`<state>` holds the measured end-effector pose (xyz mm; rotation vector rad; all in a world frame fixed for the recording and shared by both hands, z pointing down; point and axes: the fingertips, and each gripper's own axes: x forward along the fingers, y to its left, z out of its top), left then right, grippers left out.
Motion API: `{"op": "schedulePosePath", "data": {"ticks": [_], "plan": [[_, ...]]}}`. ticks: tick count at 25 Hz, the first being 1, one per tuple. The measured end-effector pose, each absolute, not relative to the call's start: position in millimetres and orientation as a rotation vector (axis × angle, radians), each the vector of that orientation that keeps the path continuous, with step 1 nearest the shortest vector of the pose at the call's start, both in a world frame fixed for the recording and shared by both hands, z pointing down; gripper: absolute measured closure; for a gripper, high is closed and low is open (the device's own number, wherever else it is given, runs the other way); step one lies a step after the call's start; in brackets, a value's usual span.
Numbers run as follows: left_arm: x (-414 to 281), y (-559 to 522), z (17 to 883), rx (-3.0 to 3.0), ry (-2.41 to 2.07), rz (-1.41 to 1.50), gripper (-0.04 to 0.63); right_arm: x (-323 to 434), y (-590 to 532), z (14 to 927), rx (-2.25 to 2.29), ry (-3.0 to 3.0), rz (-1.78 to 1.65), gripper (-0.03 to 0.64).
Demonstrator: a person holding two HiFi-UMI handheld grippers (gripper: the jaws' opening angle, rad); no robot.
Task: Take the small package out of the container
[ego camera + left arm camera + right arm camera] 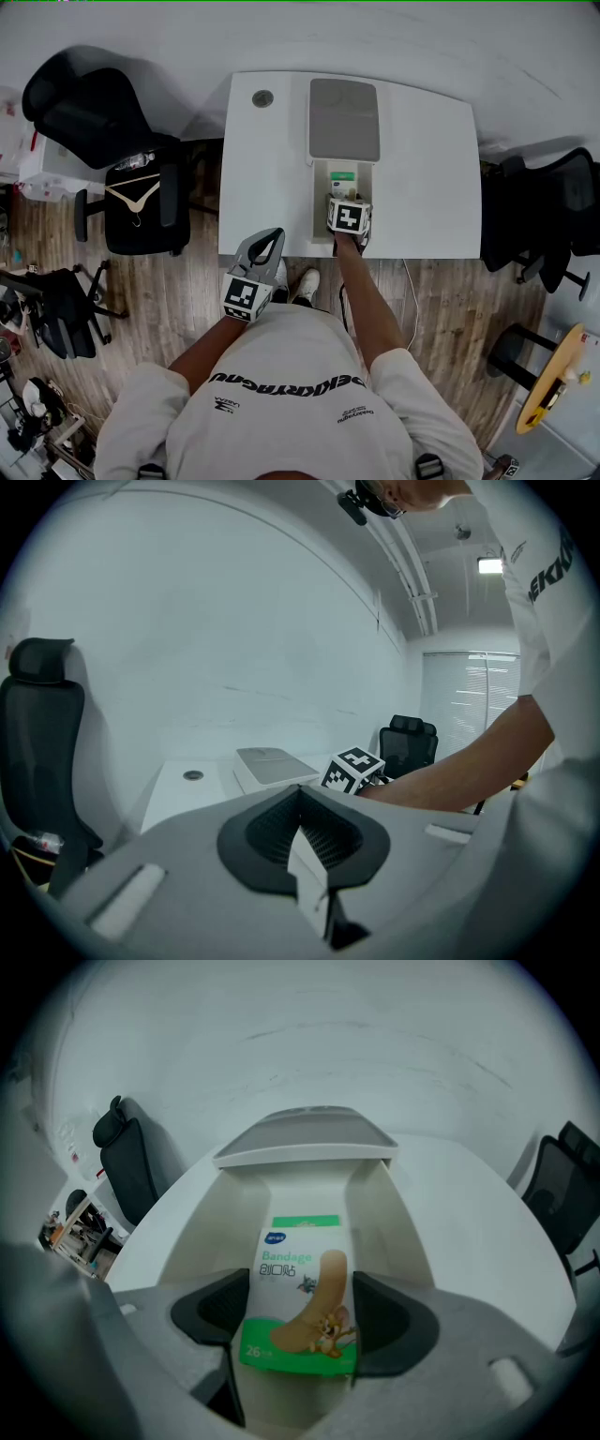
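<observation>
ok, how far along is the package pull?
Done: the container is open, with its grey lid lying beyond the opening. In hand: the right gripper is shut on the bandage box, low between the container walls. Left: lift it clear. The left gripper is shut and empty.

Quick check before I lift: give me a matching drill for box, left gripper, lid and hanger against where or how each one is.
1. box
2. left gripper
3. lid
4. hanger

A. grey, at the far end of the container
B. on the black chair
C. held by the right gripper
D. shut, empty

Pairs: 1-C, 2-D, 3-A, 4-B
</observation>
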<state>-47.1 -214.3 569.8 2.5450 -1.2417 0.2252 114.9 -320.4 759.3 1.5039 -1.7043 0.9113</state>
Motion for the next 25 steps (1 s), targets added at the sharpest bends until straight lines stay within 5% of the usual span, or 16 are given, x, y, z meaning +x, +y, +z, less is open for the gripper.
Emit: {"op": "schedulePosePath", "data": {"ticks": [25], "plan": [[-40.4, -200.7, 556.8, 2.582, -1.248, 0.205, 0.592, 118.3, -309.9, 707.3, 1.586, -1.891, 0.876, 0.273]]}}
